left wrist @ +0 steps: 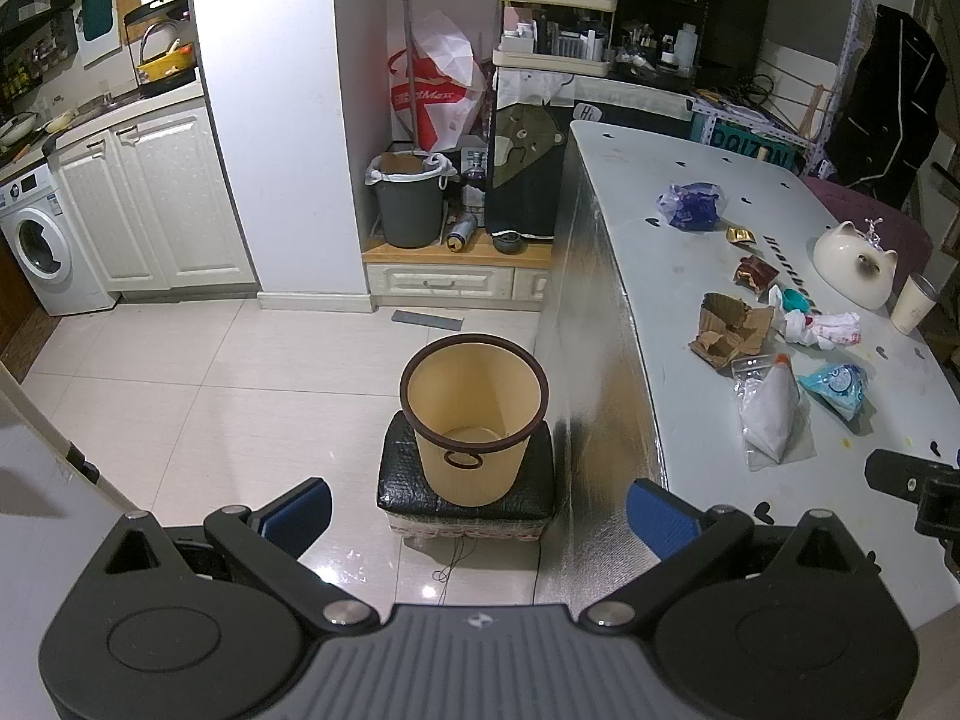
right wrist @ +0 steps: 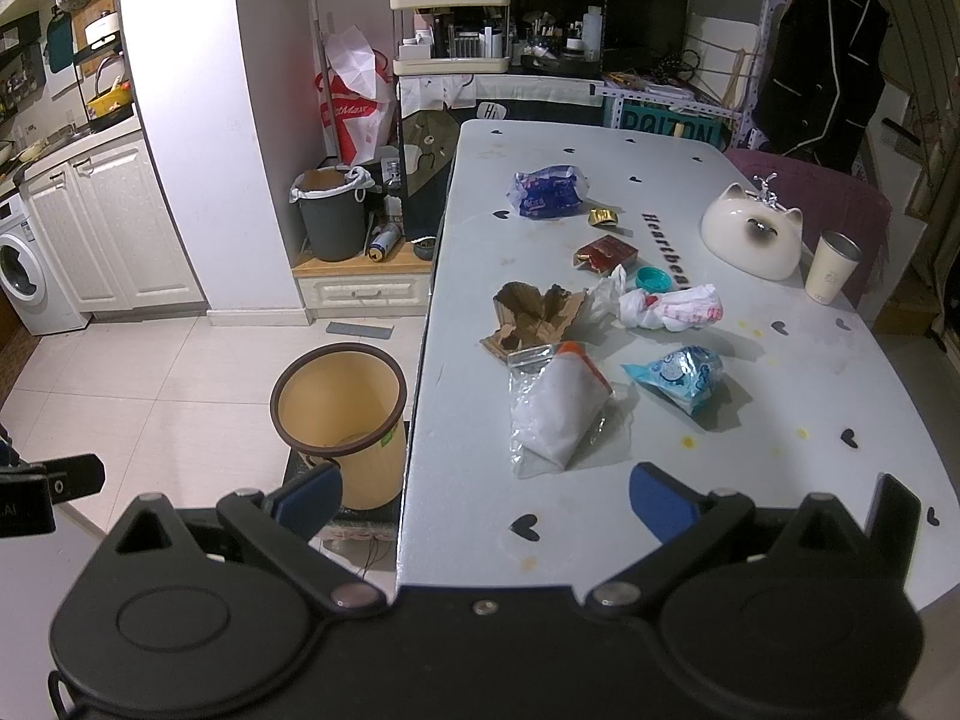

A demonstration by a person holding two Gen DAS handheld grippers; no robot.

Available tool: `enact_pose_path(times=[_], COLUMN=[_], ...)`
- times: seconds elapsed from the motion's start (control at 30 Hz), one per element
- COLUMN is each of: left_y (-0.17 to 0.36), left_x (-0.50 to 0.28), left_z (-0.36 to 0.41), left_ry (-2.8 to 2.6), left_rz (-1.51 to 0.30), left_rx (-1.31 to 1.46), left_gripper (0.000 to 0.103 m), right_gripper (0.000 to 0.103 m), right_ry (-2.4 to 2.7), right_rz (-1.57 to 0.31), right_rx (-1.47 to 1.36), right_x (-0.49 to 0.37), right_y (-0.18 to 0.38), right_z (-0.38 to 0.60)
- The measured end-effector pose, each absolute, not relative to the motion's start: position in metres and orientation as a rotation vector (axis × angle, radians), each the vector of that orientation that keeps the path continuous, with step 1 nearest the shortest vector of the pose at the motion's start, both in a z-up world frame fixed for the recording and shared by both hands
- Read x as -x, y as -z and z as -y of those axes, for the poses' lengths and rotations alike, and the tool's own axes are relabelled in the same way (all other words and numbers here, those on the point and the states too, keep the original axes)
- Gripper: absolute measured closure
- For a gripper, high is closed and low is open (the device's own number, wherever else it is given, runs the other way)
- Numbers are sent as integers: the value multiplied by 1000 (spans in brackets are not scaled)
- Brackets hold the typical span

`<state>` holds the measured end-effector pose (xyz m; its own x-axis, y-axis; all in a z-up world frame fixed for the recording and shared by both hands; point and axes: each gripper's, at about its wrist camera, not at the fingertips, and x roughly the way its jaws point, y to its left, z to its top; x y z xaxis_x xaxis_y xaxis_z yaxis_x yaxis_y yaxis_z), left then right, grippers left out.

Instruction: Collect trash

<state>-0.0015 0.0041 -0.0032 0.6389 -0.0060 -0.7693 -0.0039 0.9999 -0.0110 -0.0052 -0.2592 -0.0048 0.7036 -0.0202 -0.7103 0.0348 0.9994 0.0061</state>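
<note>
Trash lies scattered on the grey table (right wrist: 780,396): a clear bag with white contents (right wrist: 555,408), torn brown cardboard (right wrist: 531,315), a light-blue wrapper (right wrist: 684,375), a crumpled white wrapper (right wrist: 672,306), a red packet (right wrist: 606,253), a dark-blue bag (right wrist: 549,189) and a gold wrapper (right wrist: 603,216). A tan bin with a brown rim (left wrist: 471,414) stands on a black stool (left wrist: 465,495) left of the table. My left gripper (left wrist: 477,516) is open, low in front of the bin. My right gripper (right wrist: 483,501) is open over the table's near edge, just short of the clear bag.
A white cat-shaped dish (right wrist: 753,231), a cup (right wrist: 831,267) and a teal lid (right wrist: 653,279) also sit on the table. A grey bin (left wrist: 408,198) stands on a low cabinet at the back. Kitchen cupboards and a washing machine (left wrist: 42,240) line the left. Tiled floor surrounds the stool.
</note>
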Motion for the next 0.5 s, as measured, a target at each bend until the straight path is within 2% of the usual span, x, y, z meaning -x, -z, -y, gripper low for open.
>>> enact_pose_path(times=[0.5], left_y=[5], left_x=[1], left_z=[-3], left_ry=[3], left_rz=[-877], left_rx=[11], left_gripper=[0], right_gripper=[0], right_ry=[34], right_rz=[-789], right_rx=[-23], right_x=[5], right_y=[6], right_z=[259])
